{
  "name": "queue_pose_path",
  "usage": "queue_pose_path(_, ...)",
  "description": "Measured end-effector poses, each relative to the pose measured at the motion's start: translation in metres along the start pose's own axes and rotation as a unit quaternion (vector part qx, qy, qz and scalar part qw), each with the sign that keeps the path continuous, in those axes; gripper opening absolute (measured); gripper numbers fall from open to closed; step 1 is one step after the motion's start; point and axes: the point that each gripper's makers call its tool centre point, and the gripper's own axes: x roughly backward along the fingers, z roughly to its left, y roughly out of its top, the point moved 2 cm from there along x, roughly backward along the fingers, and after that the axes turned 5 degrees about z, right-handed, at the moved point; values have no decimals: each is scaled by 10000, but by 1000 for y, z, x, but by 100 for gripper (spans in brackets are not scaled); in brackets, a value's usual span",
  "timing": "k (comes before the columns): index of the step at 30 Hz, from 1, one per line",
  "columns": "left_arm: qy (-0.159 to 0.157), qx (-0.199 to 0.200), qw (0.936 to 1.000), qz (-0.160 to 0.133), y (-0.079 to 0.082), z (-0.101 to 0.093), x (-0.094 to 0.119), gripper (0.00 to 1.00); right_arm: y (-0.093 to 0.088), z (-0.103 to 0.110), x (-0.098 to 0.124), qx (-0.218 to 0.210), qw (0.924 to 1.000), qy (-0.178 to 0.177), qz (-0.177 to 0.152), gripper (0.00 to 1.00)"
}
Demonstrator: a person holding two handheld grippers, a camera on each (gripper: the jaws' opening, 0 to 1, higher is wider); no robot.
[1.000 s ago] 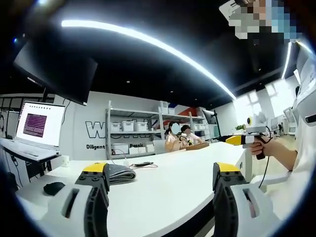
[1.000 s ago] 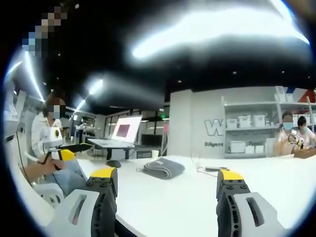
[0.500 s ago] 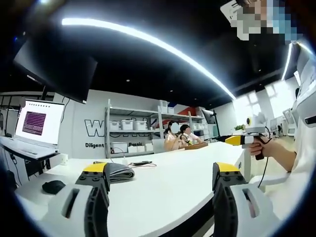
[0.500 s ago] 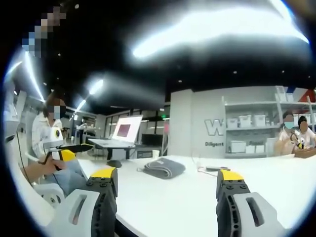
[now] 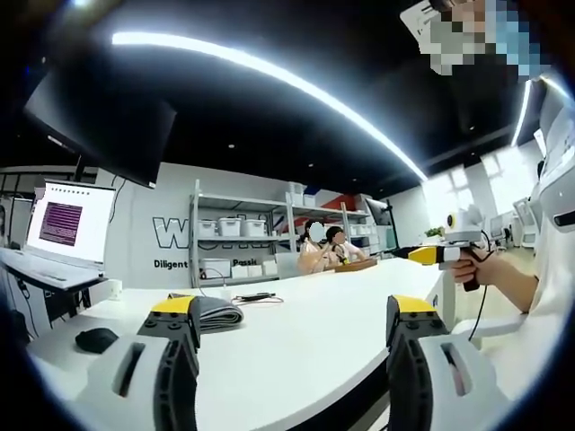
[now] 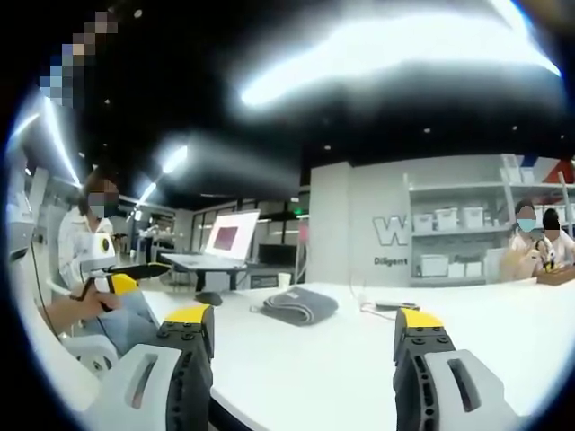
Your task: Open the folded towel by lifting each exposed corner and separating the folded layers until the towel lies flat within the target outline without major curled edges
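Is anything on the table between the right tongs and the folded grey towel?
Nothing visible. In the right gripper view, bare white table lies between the open right tongs and the folded grey towel; the black mouse sits off to the side.

Left gripper [image 5: 292, 359] and right gripper [image 6: 303, 364]: pale grey jaws, yellow-capped tips.

1 towel [image 6: 296, 305], 1 table [image 6: 341, 359], 1 laptop [image 5: 61, 235], 1 mouse [image 5: 97, 339], 1 cup [image 6: 283, 280], 2 grippers: left [image 5: 292, 316], right [image 6: 304, 321]. 2 ppl [image 5: 325, 249] seated at back.
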Motion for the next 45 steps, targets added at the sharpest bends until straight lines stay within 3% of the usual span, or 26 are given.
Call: queue_pose_path(45, -54, -7, 9998, 174, -8, -2, -3, 84, -4, -1, -1, -33, 10000, 21, 35, 80)
